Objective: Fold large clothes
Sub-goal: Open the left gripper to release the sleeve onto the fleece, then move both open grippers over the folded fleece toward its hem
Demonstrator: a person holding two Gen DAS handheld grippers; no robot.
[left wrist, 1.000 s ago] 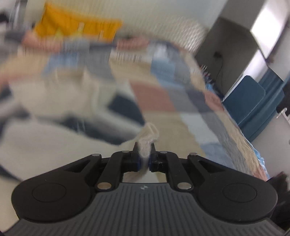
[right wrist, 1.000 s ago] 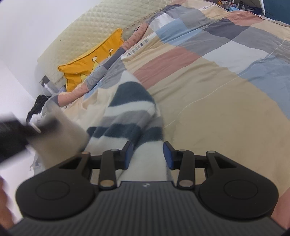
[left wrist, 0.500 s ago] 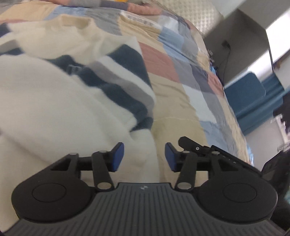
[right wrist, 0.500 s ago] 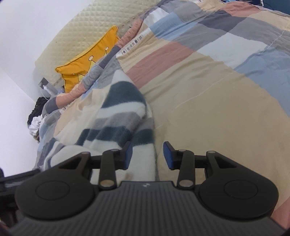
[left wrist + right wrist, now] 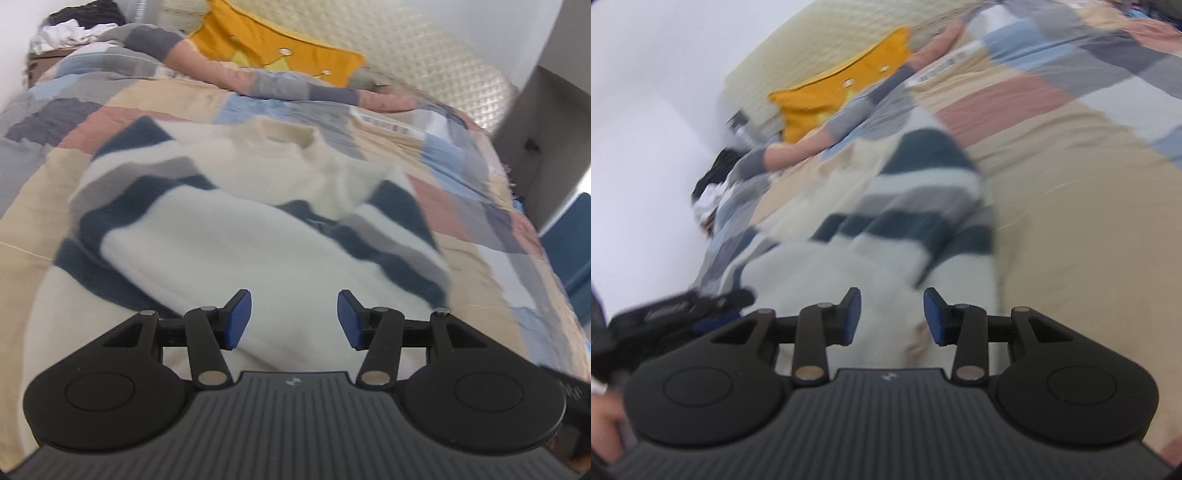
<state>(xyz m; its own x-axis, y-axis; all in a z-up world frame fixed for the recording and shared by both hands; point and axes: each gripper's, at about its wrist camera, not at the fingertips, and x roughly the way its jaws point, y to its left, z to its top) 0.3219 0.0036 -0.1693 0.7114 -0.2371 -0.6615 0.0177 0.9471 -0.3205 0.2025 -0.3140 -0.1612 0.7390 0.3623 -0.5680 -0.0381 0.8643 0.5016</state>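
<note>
A cream sweater with navy and grey stripes [image 5: 229,236] lies spread on the patchwork bed, collar toward the headboard, both sleeves folded in over the body. My left gripper [image 5: 294,319] is open and empty, just above the sweater's near hem. In the right wrist view the same sweater [image 5: 886,236] fills the middle. My right gripper [image 5: 890,315] is open and empty over its near right part. The left gripper's black body [image 5: 676,310] shows at the left edge of that view.
The patchwork quilt [image 5: 480,258] covers the bed. An orange pillow [image 5: 273,48] leans on the quilted headboard [image 5: 424,55]. A clothes pile [image 5: 74,26] sits at the far left corner. A blue chair [image 5: 569,240] stands beyond the bed's right edge.
My left gripper let go of the sweater fabric it was pinching and opened, then pulled back to the near hem. My right gripper stayed open and shifted slightly.
</note>
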